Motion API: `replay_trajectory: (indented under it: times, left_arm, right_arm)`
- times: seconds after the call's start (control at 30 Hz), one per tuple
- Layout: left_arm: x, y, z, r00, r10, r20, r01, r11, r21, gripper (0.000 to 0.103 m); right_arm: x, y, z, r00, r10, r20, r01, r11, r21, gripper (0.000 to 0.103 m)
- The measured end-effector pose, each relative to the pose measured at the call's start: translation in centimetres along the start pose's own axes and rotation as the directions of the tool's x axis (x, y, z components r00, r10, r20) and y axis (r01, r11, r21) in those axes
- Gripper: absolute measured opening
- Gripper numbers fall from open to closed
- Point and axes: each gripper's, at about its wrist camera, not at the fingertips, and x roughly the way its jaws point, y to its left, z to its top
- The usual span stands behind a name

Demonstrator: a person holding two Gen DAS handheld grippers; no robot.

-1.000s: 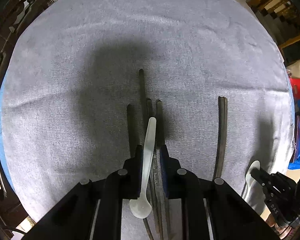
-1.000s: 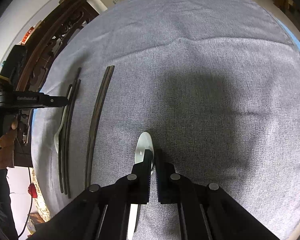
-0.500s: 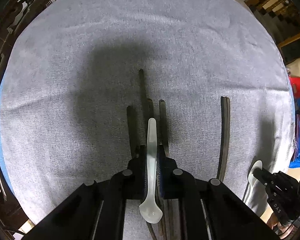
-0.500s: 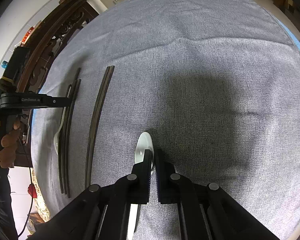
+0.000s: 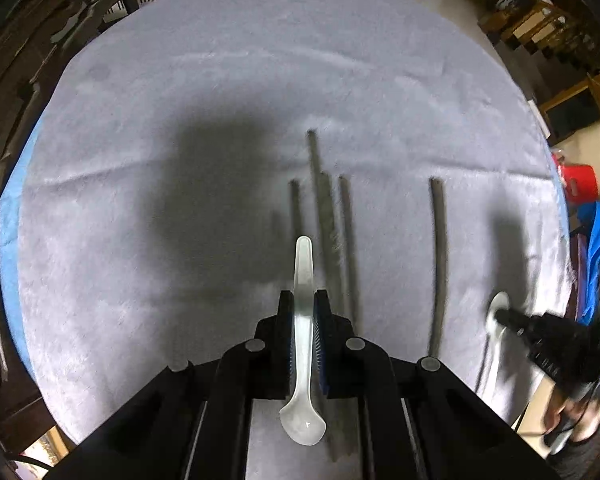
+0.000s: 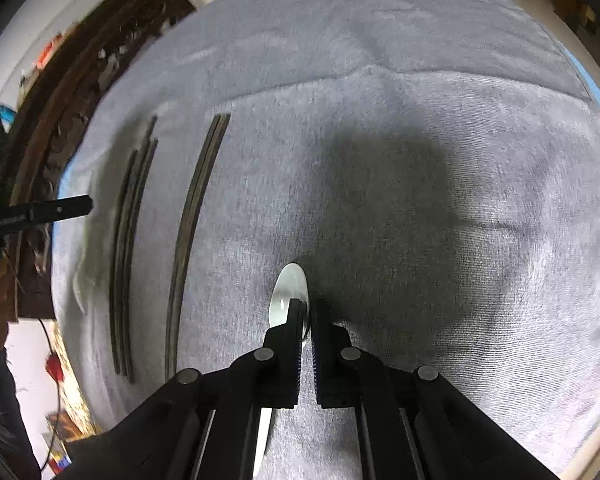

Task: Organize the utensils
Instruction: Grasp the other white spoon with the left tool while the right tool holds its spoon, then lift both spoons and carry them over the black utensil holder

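My left gripper [image 5: 303, 304] is shut on the handle of a translucent white spoon [image 5: 302, 420], whose bowl faces the camera, a little above the cloth. Several dark chopsticks [image 5: 326, 220] lie just to its right, and a separate pair [image 5: 439, 248] lies further right. My right gripper [image 6: 306, 314] is shut on a second white spoon [image 6: 288, 294] at its bowl, low over the cloth. This right gripper [image 5: 540, 340] and its spoon [image 5: 498, 310] also show in the left wrist view. In the right wrist view the chopsticks [image 6: 128, 240] and the pair [image 6: 196, 220] lie at the left.
A grey cloth [image 5: 260, 80] covers the round table, with a blue layer at its rim [image 5: 8, 240]. Dark carved wooden furniture [image 6: 80, 72] stands close beyond the left edge. A red object [image 5: 576, 184] and a person's hand [image 5: 580, 420] are off the right side.
The left jaws shut on the spoon that lay over the chopsticks and carried it up and leftward off them. The right gripper has stayed in place, holding its spoon.
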Motion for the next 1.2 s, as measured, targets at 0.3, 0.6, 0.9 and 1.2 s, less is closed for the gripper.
replay_trajectory:
  times: [0.3, 0.6, 0.9, 1.2]
  left_arm:
    - [2.1, 3.3, -2.4, 0.996, 0.029, -0.088, -0.031, 0.999, -0.023, 0.01]
    - [2.7, 4.3, -3.8, 0.984, 0.019, -0.174, -0.021, 1.0, -0.006, 0.01]
    - [3.5, 3.2, -2.8, 0.967, 0.072, -0.244, -0.059, 0.997, 0.057, 0.01]
    - [-1.1, 6.1, -6.3, 0.995, -0.079, -0.063, 0.074, 0.995, -0.073, 0.01]
  right_arm:
    - [0.6, 1.8, 1.4, 0.995, -0.06, -0.082, 0.057, 0.998, -0.033, 0.005]
    - [0.8, 3.0, -0.1, 0.984, -0.13, -0.123, 0.121, 0.99, -0.077, 0.005]
    - [2.4, 4.2, 2.0, 0.946, -0.211, -0.248, 0.172, 0.97, -0.17, 0.01]
    - [-2.6, 0.5, -3.0, 1.0, -0.024, -0.01, 0.025, 0.999, 0.027, 0.003]
